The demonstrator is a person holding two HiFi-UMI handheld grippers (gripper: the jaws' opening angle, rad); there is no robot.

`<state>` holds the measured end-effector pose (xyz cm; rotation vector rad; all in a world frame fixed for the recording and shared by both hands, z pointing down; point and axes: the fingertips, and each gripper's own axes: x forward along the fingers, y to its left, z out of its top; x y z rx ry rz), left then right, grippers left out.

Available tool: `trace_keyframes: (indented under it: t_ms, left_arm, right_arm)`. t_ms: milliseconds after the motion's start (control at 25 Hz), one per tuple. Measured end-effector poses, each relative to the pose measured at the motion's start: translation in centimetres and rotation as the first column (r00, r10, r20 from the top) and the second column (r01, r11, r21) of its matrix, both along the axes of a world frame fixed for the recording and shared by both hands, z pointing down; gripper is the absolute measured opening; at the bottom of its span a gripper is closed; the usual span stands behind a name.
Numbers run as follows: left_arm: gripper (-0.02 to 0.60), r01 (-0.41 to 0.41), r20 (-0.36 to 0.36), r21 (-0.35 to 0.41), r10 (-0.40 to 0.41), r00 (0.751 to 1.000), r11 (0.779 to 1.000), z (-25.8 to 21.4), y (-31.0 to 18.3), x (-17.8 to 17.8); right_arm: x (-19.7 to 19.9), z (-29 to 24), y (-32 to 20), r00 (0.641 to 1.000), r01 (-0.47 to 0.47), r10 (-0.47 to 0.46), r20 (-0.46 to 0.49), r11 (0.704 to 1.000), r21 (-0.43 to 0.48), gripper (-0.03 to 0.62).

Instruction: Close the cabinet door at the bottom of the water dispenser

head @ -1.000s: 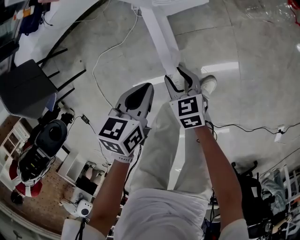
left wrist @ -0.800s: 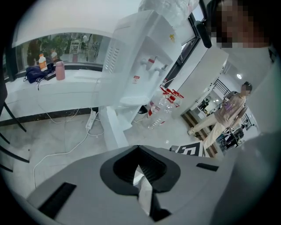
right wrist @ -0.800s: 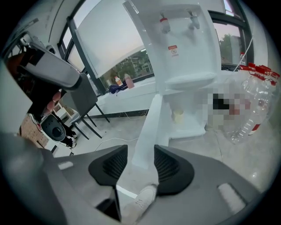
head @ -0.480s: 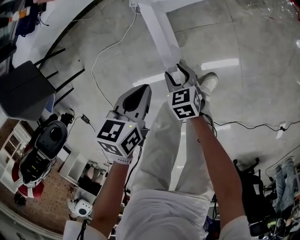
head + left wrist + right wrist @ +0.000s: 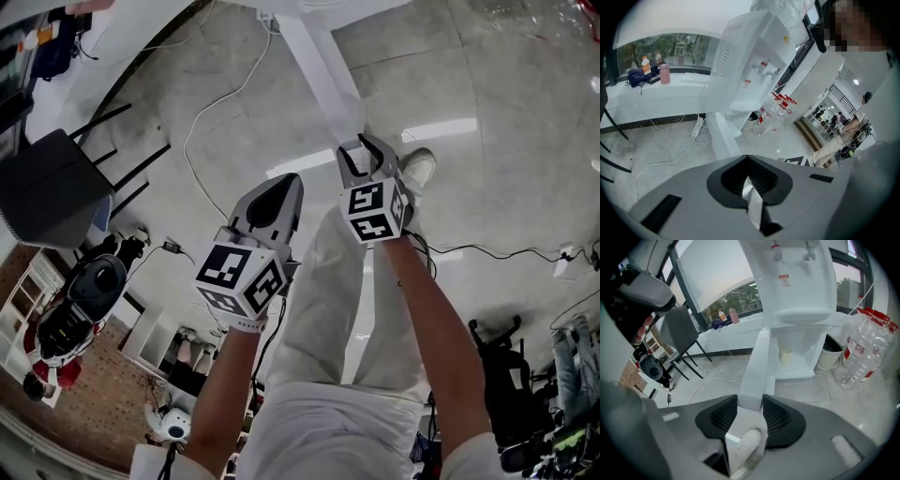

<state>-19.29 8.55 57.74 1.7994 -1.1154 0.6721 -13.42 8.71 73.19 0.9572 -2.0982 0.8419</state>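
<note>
**Right claw** [image 5: 363,159]
- Change: lower than a second ago and tipped further down; now astride the free edge of the cabinet door [image 5: 754,371].
- State: set wide but closing, with the door's edge in between. Hard to tell from the right gripper view whether already touching the door's two faces or just short of them. Carrying nothing else.

**Left claw** [image 5: 294,180]
- Change: none; same place and same tilt as before.
- State: closed and empty, with only trouser cloth behind the tips.
- Position: beside the right claw and a little behind it, apart from the door.

**Meaning for the task**
- Reach apparently complete, grip only now forming.
- Door not yet swung, standing wide open.
- Judged to be the first step of the closing, with the whole swing toward the cabinet left to do.

**Place of the door, relative to the right claw**
- Near end: lodged at the tips, between the two jaws.
- Slab: running straight ahead and away, seen edge-on, to its hinge at the left side of the open cabinet [image 5: 801,359].
- Cabinet: ahead and slightly right, well apart, at the foot of the water dispenser [image 5: 797,287], with a small pale object [image 5: 786,355] on its floor.
- Clear bottles [image 5: 862,350]: ahead and far right, near the dispenser, clear of the door's likely path.
- White shoe [image 5: 745,441]: directly below the jaws, on the floor.
</note>
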Motion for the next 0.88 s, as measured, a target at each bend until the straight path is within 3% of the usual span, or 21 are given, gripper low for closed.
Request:
trace_keyframes:
  t_ms: [320,880]
  left_arm:
    - [0.005,-0.018,-0.010,0.004,0.018,1.000,1.000,-0.4,-0.9,1.3]
    - [0.005,-0.102,-0.032,0.000,0.102,0.994,0.995,-0.6,-3.5,6.7]
  right_arm:
    - [3.2,-0.1,-0.9,0.998,-0.047,0.047,-0.042,0.999,0.008,0.176]
    - [10.0,-0.5,-4.5,0.990,-0.103,0.109,-0.092,0.993,0.064,0.178]
